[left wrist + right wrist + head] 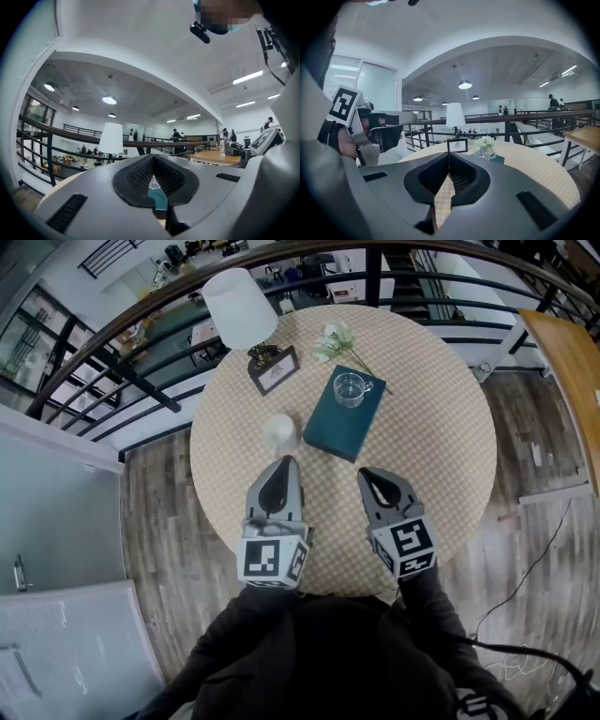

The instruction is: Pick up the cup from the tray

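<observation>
Head view: cup (pixel 349 389) on tray (pixel 333 432), beyond closed left gripper (pixel 286 465), right gripper (pixel 366 474).

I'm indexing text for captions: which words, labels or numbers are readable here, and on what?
Nothing here can be read as text.
Framed card: its print is too small and blurred to read.
Marker cubes: black-and-white square patterns only, no letters or numbers.
</observation>
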{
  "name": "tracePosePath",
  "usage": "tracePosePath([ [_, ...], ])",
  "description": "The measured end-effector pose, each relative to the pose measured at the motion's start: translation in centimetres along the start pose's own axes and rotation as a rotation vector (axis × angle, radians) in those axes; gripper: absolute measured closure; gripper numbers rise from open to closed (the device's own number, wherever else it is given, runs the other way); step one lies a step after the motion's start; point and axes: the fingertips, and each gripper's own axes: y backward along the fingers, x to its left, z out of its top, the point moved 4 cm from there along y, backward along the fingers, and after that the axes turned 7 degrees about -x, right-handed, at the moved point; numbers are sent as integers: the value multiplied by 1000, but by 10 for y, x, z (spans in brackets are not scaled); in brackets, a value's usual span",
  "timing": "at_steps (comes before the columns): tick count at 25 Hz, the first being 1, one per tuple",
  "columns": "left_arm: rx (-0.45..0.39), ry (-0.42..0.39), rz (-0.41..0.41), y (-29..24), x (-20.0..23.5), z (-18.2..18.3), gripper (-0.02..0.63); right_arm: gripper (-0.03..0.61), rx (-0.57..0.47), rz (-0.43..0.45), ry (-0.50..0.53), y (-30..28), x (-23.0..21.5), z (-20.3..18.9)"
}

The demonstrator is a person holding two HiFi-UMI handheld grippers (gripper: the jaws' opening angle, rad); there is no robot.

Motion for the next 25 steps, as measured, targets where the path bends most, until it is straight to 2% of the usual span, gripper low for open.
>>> tracePosePath([
  [3,23,-20,-26,-1,-7,-1,609,571,-5,-1,-3,1,-2,-1],
  [6,25,2,-46,-3,-11,-2,609,571,-13,-2,-10,0,-4,-2],
  [16,52,54,-18,-10,-1,-14,609,571,11,-16,-26,-11,-10,-11],
  [25,118,123,-69,-26,10,-42,609,570,28,-92,-33,-46,-37,-18],
])
